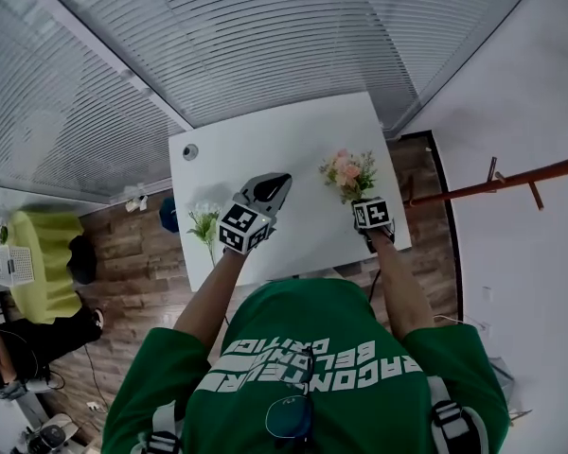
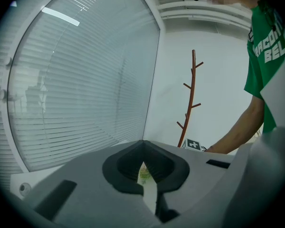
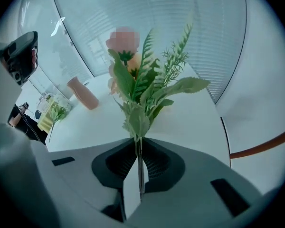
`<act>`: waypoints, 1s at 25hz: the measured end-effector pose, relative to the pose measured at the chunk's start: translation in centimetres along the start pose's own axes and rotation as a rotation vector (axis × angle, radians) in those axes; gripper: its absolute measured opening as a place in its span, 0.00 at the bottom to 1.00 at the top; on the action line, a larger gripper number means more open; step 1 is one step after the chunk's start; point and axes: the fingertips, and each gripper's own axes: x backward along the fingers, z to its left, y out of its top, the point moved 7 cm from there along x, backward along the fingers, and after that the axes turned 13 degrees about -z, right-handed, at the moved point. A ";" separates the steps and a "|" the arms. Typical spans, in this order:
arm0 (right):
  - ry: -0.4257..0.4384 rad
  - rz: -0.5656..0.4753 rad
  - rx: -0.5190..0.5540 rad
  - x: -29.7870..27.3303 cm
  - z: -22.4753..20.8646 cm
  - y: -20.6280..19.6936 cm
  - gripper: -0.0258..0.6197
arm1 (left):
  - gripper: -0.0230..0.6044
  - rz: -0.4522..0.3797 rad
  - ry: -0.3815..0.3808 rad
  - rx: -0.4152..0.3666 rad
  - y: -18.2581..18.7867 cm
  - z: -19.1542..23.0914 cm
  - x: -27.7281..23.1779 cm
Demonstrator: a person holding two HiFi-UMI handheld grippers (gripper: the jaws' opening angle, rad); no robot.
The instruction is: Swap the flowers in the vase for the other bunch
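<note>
A bunch of pink flowers with green leaves (image 1: 348, 172) stands upright over the right side of the white table (image 1: 293, 140). My right gripper (image 1: 361, 200) is shut on its thin stem (image 3: 139, 152), with the blooms (image 3: 133, 65) rising above the jaws. A pink vase (image 3: 83, 93) sits on the table further left; in the head view my left gripper (image 1: 280, 182) hides it. The left gripper (image 2: 149, 180) hovers over the table's middle, shut, with nothing seen held. The other bunch, white and green (image 1: 206, 222), lies near the table's left front edge and shows small in the right gripper view (image 3: 57, 112).
Slatted blinds (image 1: 265, 36) behind glass run along the table's far side. A brown coat rack (image 1: 511, 183) stands to the right against the white wall. A round cable port (image 1: 190, 151) sits in the table's far left corner. A yellow seat (image 1: 43, 263) stands on the wood floor at left.
</note>
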 end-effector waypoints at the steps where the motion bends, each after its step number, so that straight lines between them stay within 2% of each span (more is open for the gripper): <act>1: 0.001 0.003 -0.001 -0.2 -0.1 -0.1 0.11 | 0.05 0.005 0.004 0.002 -0.1 0.1 0.1; 16: -0.019 -0.007 -0.024 -1.3 -0.3 -0.2 0.11 | 0.05 0.018 0.030 0.010 -0.7 0.8 0.6; 25: -0.046 -0.044 -0.010 -1.0 -0.2 0.5 0.22 | 0.05 0.011 0.028 0.015 -0.6 1.2 0.8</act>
